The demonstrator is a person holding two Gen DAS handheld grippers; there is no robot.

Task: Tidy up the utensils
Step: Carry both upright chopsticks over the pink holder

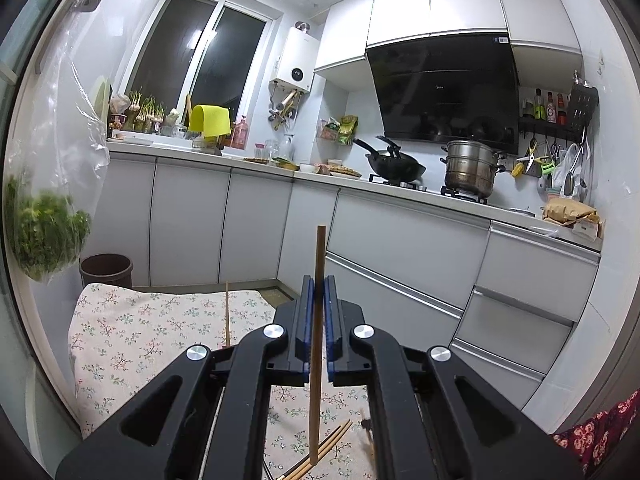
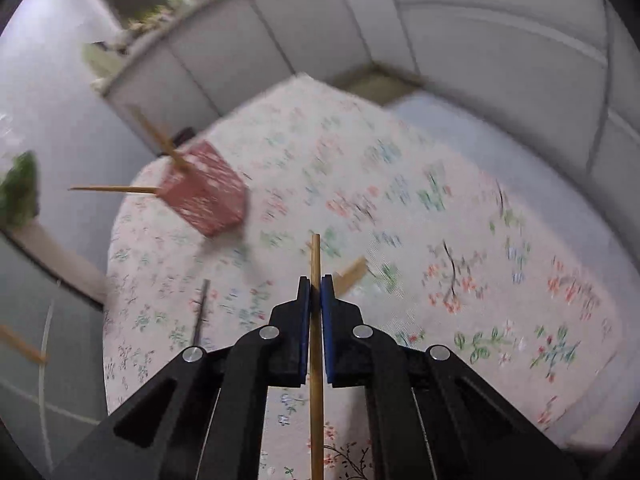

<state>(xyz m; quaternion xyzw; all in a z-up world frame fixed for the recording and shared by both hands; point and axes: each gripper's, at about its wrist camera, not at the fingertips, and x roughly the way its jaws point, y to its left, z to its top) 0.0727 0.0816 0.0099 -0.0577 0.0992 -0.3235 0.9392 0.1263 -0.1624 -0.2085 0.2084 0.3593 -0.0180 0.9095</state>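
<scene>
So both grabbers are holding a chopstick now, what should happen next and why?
Probably carry the right gripper, shut on its chopstick, over to the red holder and drop it in. Two chopsticks already stick out of that holder, so it seems to be where they go. The left gripper, clamping another chopstick, could follow.
</scene>
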